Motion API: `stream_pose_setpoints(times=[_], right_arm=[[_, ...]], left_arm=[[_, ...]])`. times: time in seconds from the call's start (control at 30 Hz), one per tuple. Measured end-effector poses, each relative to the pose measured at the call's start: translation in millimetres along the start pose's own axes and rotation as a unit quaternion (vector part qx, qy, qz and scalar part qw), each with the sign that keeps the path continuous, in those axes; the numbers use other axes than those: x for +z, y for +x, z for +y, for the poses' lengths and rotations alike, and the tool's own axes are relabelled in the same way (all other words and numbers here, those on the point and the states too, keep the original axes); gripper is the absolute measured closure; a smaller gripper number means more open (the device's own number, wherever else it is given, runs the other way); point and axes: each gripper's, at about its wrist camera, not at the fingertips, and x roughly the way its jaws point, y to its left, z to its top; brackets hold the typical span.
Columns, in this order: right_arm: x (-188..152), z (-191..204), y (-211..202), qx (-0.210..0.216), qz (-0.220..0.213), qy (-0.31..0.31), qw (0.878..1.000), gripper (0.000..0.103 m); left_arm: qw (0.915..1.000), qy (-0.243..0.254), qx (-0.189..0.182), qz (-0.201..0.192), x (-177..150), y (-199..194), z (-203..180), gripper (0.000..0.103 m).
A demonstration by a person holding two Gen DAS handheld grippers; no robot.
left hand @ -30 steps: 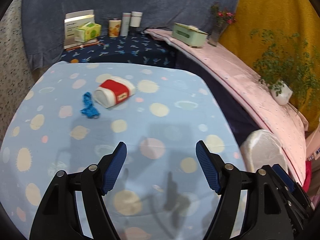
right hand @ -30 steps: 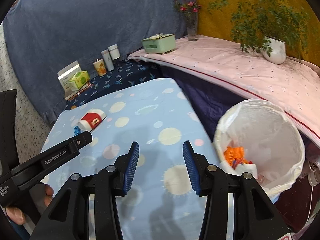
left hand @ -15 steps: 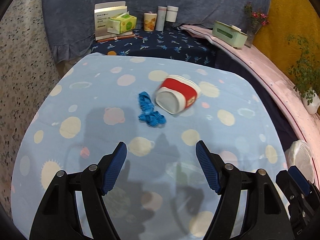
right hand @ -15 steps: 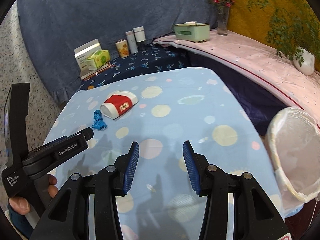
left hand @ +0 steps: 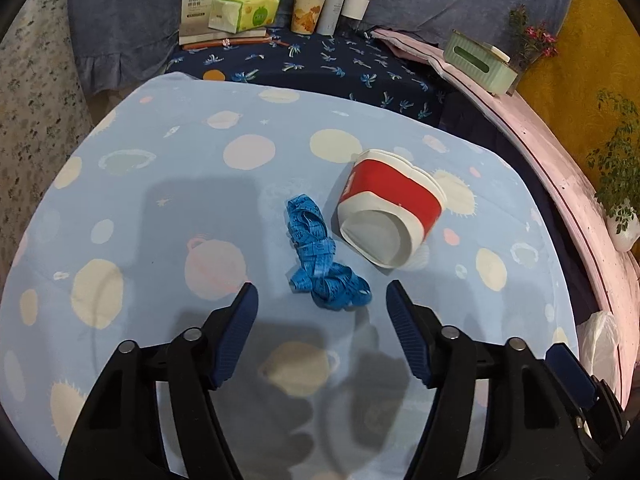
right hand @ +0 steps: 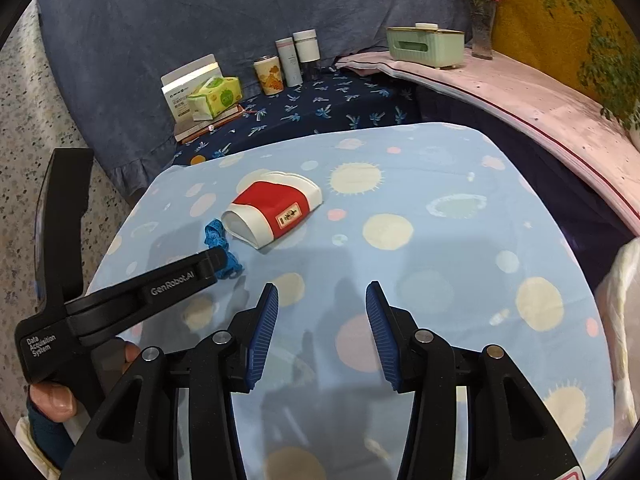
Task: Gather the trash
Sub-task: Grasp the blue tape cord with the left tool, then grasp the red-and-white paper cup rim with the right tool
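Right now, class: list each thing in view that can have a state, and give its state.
left gripper: open, empty, fingers either side of the tape's near end.
right gripper: open, empty.
blue measuring tape: bunched loosely on the tablecloth.
red and white paper cup: on its side, flattened, empty.
white bin bag: only its edge shows.

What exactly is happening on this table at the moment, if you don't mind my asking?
A person is clearing trash with a handheld tool in each hand. The left tool is open and lined up just short of a crumpled blue tape measure on the spotted tablecloth, not yet touching it. A squashed red and white paper cup lies on its side right beside the tape. The right tool is open and empty above the cloth. A white-lined bin sits at the table's right edge.
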Motion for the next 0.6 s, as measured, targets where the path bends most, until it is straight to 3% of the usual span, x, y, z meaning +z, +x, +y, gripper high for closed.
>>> stream_pose_setpoints(times=[0.07, 0.17, 0.23, 0.3, 0.37, 0.6], right_arm=[[5, 5, 10, 0.003, 0.003, -0.003, 1.000, 0.058], [9, 12, 26, 0.007, 0.008, -0.007, 1.000, 0.058], [12, 17, 37, 0.010, 0.013, -0.008, 1.000, 0.058], [14, 22, 47, 0.015, 0.016, -0.006, 1.000, 0.058], [17, 26, 56, 0.020, 0.020, -0.003, 1.000, 0.058], [23, 44, 82, 0.026, 0.026, -0.011, 0.999, 0.058]], left_arm=[[1.0000, -0.003, -0.006, 0.006, 2, 6, 4, 0.051], [0.9996, -0.006, -0.022, 0.017, 5, 13, 9, 0.073], [0.9994, -0.009, -0.031, 0.015, 7, 13, 12, 0.079], [0.9993, -0.004, -0.034, 0.011, 9, 12, 13, 0.094], [0.9992, -0.003, -0.037, 0.012, 10, 10, 15, 0.099], [0.9989, -0.014, -0.044, 0.009, 13, 10, 34, 0.100]])
